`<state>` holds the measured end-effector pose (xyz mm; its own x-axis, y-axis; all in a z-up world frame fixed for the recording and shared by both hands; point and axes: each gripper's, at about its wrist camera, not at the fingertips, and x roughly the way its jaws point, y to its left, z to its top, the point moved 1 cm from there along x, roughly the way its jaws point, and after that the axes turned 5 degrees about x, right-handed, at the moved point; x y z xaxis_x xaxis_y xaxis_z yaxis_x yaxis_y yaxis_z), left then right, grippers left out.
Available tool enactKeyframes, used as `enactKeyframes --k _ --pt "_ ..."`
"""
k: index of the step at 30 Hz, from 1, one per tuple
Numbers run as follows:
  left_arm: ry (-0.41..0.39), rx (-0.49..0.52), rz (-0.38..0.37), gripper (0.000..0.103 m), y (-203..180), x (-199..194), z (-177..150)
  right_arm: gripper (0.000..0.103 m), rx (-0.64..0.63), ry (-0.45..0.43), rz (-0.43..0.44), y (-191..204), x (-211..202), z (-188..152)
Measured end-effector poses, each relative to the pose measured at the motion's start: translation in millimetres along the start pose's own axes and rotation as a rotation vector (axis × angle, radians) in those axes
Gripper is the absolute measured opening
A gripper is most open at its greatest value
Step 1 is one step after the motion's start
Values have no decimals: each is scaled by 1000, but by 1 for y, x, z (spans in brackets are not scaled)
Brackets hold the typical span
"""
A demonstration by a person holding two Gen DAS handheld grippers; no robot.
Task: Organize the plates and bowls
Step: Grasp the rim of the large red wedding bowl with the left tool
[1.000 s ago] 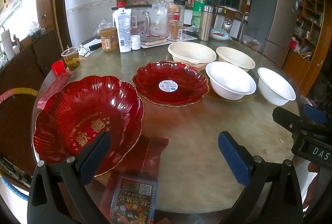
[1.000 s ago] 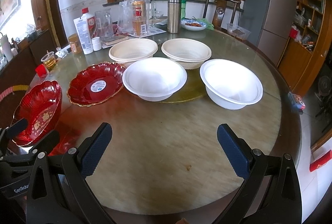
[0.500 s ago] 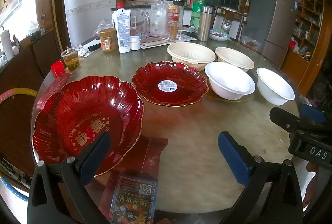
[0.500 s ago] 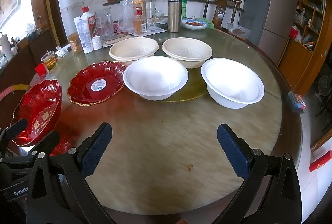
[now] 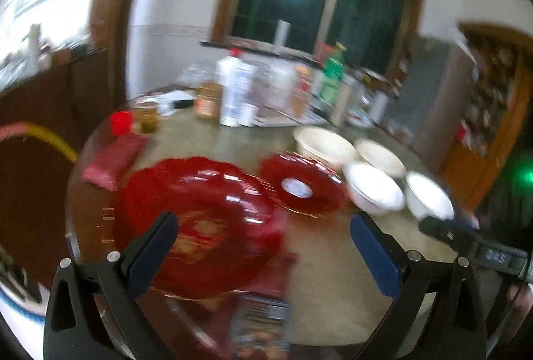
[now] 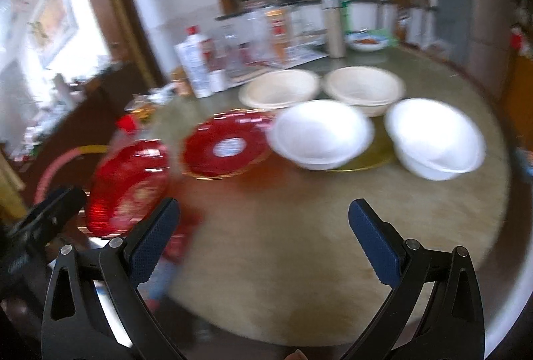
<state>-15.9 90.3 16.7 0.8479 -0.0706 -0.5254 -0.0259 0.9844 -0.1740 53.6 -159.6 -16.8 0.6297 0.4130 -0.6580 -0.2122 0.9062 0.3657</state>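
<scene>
While both views were sharp and level half a second ago, they now smear and tilt, so I judge both my tools have begun swinging toward the dishes. My left gripper (image 5: 263, 246) has its jaws wide apart and empty, with the near red plate (image 5: 196, 223) in front of its left jaw on the tabletop (image 5: 333, 266). My right gripper (image 6: 263, 240) is likewise spread and empty, facing two white bowls (image 6: 319, 133). Every plate and bowl sits unstacked where it was; sorting has not started.
</scene>
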Motion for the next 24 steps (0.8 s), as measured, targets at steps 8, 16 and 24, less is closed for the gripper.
enactKeyframes --k 8,16,24 --pt "75 -157 225 103 98 14 3 102 118 204 300 46 67 6" --pt "183 -187 263 101 109 51 -10 87 288 361 350 57 134 2" --pt "306 -173 300 52 112 91 -23 50 260 413 293 68 162 -1"
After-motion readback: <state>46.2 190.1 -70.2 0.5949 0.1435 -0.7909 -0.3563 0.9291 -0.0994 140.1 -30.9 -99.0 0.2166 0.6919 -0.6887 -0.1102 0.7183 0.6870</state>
